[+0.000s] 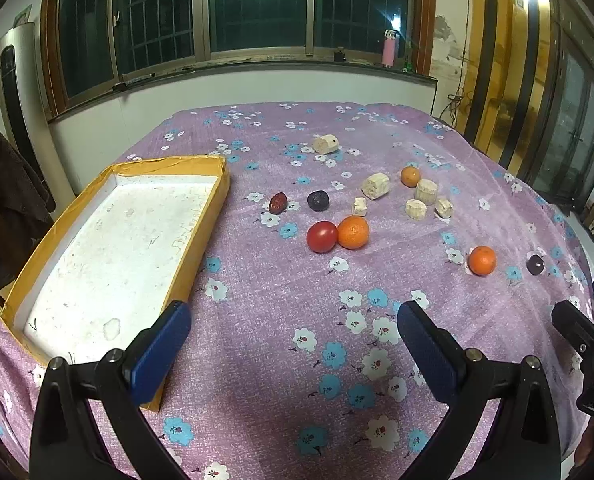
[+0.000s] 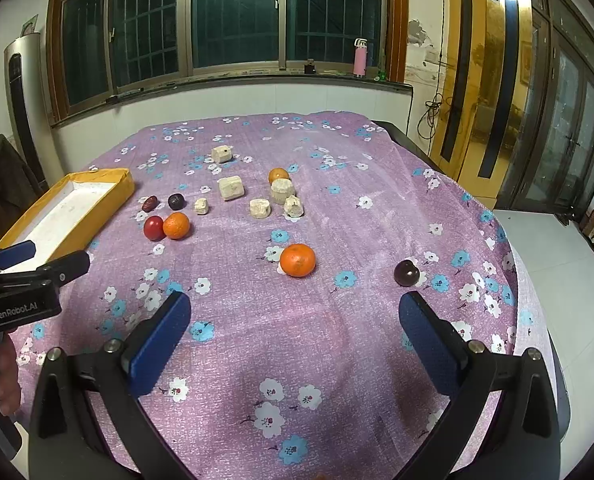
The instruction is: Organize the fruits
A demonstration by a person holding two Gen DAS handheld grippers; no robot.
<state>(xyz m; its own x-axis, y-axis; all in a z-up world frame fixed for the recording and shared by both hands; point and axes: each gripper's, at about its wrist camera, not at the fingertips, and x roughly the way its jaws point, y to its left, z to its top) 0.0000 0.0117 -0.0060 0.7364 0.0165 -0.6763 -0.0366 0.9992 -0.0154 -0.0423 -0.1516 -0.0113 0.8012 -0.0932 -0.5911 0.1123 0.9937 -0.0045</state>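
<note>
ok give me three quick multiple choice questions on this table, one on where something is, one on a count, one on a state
1. Where does the red tomato lie?
A. inside the tray
B. touching an orange on the cloth
C. on the window sill

2. How many oranges are on the cloth?
A. one
B. three
C. five

3. What state is the yellow-rimmed tray in?
A. holding no fruit
B. full of oranges
C. turned upside down

Answers:
1 B, the tomato sits against the orange beside it, out on the purple flowered cloth.
2 B, that orange, a small one further back by the pale chunks, and one nearer the right hand-held gripper.
3 A, its white floor shows bare, open side up.
</note>
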